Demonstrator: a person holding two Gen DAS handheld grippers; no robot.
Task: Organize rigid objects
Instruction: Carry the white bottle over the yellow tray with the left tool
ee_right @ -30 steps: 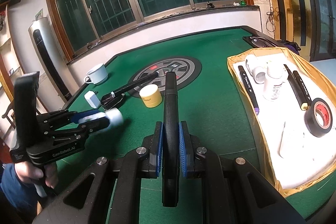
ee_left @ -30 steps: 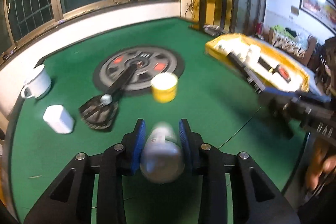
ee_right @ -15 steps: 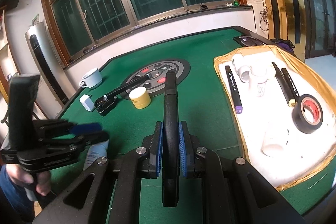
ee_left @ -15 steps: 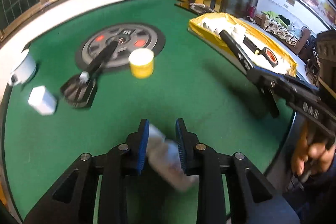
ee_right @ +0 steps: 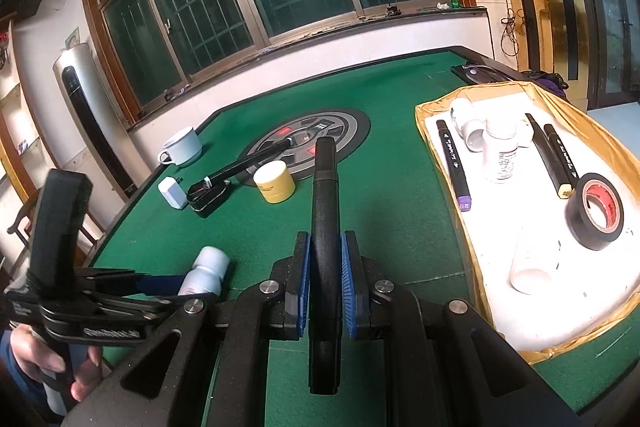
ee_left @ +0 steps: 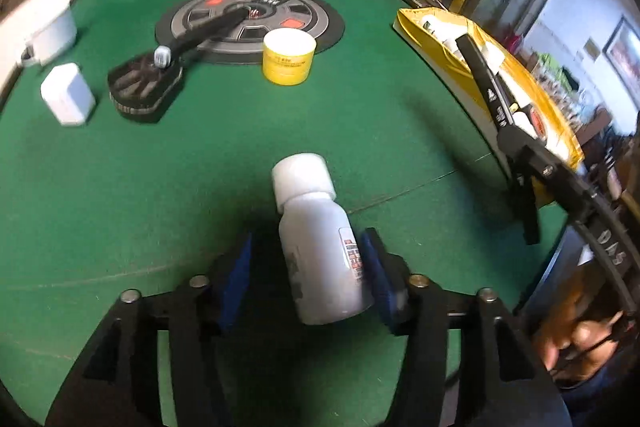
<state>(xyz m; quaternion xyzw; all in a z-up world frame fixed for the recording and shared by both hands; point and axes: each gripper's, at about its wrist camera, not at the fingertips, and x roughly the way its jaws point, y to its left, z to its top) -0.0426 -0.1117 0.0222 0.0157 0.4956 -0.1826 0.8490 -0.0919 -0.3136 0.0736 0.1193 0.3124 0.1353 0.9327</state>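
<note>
Green table [ee_right: 400,155]: one yellow jar [ee_right: 274,182], one mug [ee_right: 182,147], three tray markers [ee_right: 452,157].

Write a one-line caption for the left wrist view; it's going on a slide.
Left tongs opening around a white bottle lying on the green table.

In the right wrist view, the white bottle [ee_right: 206,273] is half hidden behind the left gripper [ee_right: 168,285]. The mug [ee_left: 50,37] is blurred and cut by the left wrist view's rim. Label print on the bottle is too smeared to be read.
</note>
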